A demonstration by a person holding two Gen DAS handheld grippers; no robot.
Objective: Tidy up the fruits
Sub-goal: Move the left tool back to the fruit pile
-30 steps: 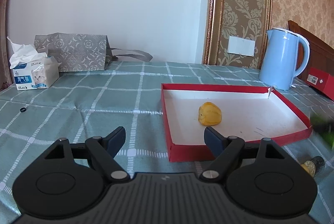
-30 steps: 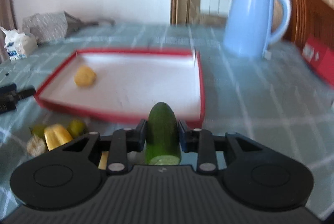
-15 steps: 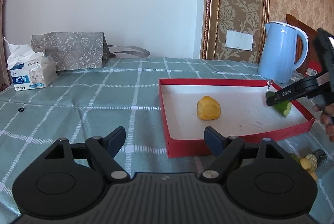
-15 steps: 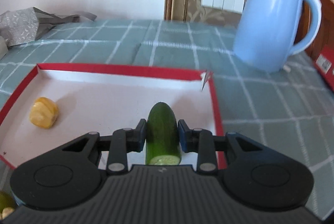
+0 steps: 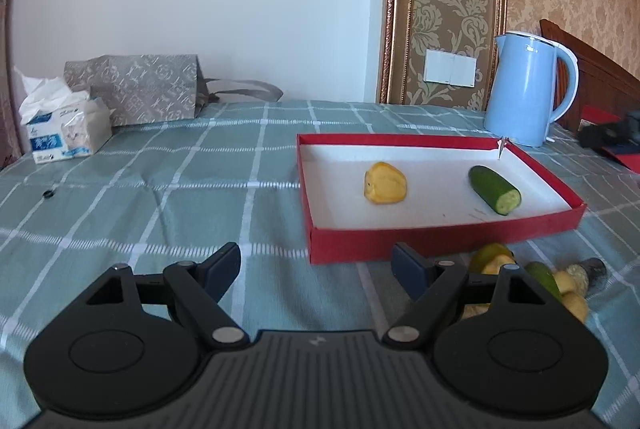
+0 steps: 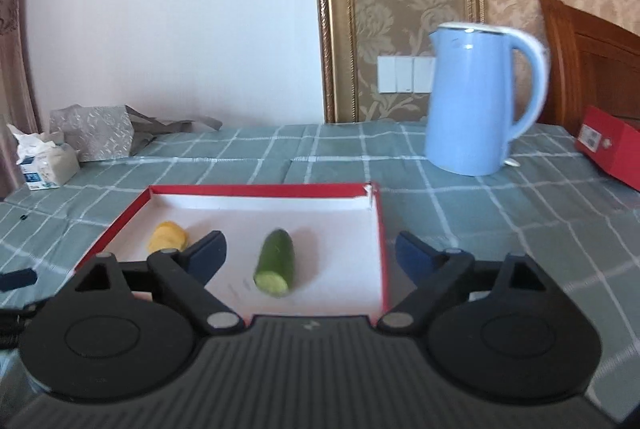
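Note:
A red tray (image 5: 440,243) with a white floor sits on the checked cloth; it also shows in the right wrist view (image 6: 382,249). In it lie a yellow fruit piece (image 5: 385,183) (image 6: 168,236) and a cut cucumber half (image 5: 495,189) (image 6: 276,262). My right gripper (image 6: 310,255) is open and empty, raised just behind the cucumber. My left gripper (image 5: 316,269) is open and empty over the cloth in front of the tray's near left corner. A small pile of yellow and green fruit pieces (image 5: 536,279) lies on the cloth in front of the tray, partly hidden by my left gripper.
A light blue kettle (image 5: 526,89) (image 6: 476,101) stands behind the tray's far right corner. A red box (image 6: 610,151) lies at the right. A tissue box (image 5: 64,133) and a grey patterned bag (image 5: 136,89) are at the back left.
My right gripper has opened and let go of the cucumber half, which now lies in the tray, and has drawn back and up. The left gripper stays open.

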